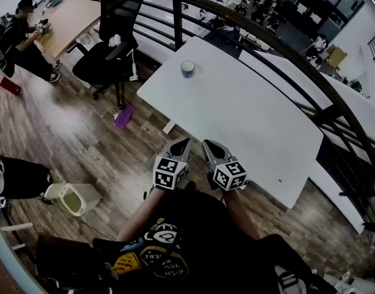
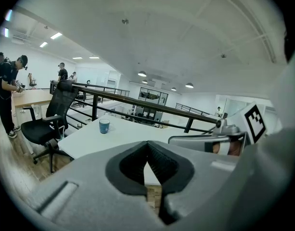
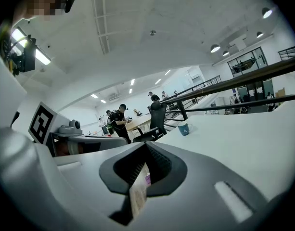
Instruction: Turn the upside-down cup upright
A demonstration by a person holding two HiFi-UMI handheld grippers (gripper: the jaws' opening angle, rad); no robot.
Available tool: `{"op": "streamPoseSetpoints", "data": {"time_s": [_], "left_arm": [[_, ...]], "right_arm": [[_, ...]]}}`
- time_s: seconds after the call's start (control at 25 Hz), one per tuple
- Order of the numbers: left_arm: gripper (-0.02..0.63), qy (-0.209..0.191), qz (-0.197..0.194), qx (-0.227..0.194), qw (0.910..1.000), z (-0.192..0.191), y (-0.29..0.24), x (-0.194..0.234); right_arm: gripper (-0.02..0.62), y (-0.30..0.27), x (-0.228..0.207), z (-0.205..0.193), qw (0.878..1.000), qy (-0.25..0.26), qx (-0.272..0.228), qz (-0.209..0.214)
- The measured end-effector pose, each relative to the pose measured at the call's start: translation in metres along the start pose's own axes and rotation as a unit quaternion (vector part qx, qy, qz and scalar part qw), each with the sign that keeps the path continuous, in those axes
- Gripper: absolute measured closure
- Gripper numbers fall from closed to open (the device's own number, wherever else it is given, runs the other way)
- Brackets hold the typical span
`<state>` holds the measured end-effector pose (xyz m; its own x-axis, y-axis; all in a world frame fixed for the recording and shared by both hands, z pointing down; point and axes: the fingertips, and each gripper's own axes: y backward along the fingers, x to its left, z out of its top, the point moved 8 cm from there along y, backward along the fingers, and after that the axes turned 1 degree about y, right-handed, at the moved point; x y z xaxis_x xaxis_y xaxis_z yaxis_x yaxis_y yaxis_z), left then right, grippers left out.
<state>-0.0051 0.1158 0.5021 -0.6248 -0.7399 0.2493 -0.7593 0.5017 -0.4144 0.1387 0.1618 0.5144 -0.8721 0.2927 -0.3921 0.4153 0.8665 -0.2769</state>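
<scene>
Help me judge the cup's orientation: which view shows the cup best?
The head view: it looks down on the cup, showing its pale top and its spot near the far corner of the table. Both gripper views show it small and side-on, far across the table.

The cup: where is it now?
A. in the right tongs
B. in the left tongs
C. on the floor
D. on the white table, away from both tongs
D: the cup stands at the far corner of the table, while the left tongs and right tongs are shut on nothing.
</scene>
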Motion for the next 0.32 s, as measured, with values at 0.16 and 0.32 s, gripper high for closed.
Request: {"op": "streamPoseSetpoints", "data": {"time_s": [0.16,0.32], "left_arm": [[0.601,-0.007,-0.004,0.000,1.0000,0.003,0.008,0.009],[0.601,-0.005,-0.002,-0.007,1.0000,0.015,0.020,0.008]], "right_arm": [[0.594,-0.001,0.010,0.007,1.000,0.004,-0.015,-0.011],[0.594,0.006,0.024,0.019,0.999,0.009,-0.026,-0.017]]}}
